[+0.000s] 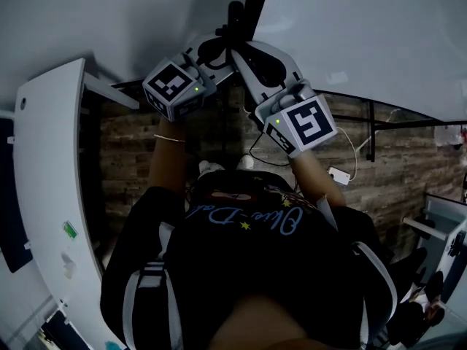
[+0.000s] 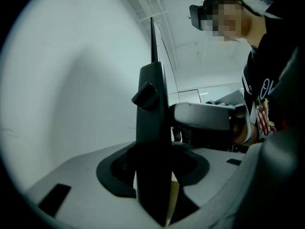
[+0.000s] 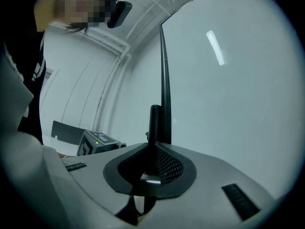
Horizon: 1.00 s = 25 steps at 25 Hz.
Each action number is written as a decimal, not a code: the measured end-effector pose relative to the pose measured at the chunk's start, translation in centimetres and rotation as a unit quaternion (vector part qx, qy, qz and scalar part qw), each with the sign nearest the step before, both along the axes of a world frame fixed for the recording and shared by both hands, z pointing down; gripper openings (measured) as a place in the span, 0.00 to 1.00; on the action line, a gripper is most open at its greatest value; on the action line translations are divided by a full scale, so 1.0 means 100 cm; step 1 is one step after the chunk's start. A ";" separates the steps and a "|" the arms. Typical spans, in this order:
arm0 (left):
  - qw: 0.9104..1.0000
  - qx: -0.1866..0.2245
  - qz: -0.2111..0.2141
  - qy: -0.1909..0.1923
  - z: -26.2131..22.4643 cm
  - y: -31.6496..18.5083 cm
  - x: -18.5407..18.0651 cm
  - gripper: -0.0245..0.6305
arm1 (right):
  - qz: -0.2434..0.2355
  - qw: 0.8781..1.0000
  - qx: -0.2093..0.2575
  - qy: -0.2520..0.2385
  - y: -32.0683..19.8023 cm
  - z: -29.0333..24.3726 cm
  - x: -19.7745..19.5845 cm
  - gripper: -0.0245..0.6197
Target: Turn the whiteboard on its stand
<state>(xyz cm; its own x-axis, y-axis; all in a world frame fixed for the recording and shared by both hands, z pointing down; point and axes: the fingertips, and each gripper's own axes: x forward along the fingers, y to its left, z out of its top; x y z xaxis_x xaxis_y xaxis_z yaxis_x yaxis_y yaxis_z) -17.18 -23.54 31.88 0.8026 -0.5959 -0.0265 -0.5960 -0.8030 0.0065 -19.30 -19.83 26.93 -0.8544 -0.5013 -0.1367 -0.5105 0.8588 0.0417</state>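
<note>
The whiteboard stands nearly edge-on in front of me, its black frame edge running up the head view. My left gripper and right gripper meet at that edge from either side. In the left gripper view the dark frame edge sits between the jaws of the left gripper, which is shut on it, with the white board face to the left. In the right gripper view the thin black frame rises from the jaws of the right gripper, also shut on it, beside the board face.
A curved white tabletop lies at my left. The floor is wood planks, with a white adapter and cable on it. Black stand bars run under the board at right. My own body fills the lower head view.
</note>
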 end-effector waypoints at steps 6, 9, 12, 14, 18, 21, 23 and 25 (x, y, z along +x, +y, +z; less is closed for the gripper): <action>1.000 0.001 0.003 -0.005 -0.002 0.000 0.000 0.36 | 0.005 1.000 -0.002 0.001 0.000 -0.001 0.000 0.12; 1.000 -0.003 0.008 -0.007 -0.003 0.001 0.001 0.36 | 0.017 1.000 -0.005 -0.005 0.001 -0.002 0.001 0.12; 1.000 -0.007 0.015 -0.008 -0.004 0.000 0.002 0.35 | 0.026 0.999 -0.010 -0.018 -0.001 -0.002 0.002 0.12; 1.000 -0.008 0.017 -0.010 -0.004 -0.001 0.002 0.35 | 0.029 0.999 -0.012 -0.018 -0.001 -0.002 0.002 0.12; 1.000 -0.009 0.017 -0.010 -0.004 -0.001 0.002 0.35 | 0.036 0.999 -0.011 -0.017 -0.001 -0.003 0.003 0.12; 1.000 -0.011 0.018 -0.013 -0.005 -0.001 0.003 0.35 | 0.037 0.999 -0.010 -0.016 -0.001 -0.003 0.003 0.12; 1.000 -0.011 0.018 -0.012 -0.006 -0.001 0.003 0.35 | 0.038 0.999 -0.010 -0.016 -0.001 -0.005 0.003 0.12; 1.000 -0.011 0.017 -0.012 -0.008 -0.001 0.003 0.35 | 0.039 0.999 -0.010 -0.017 -0.001 -0.006 0.004 0.12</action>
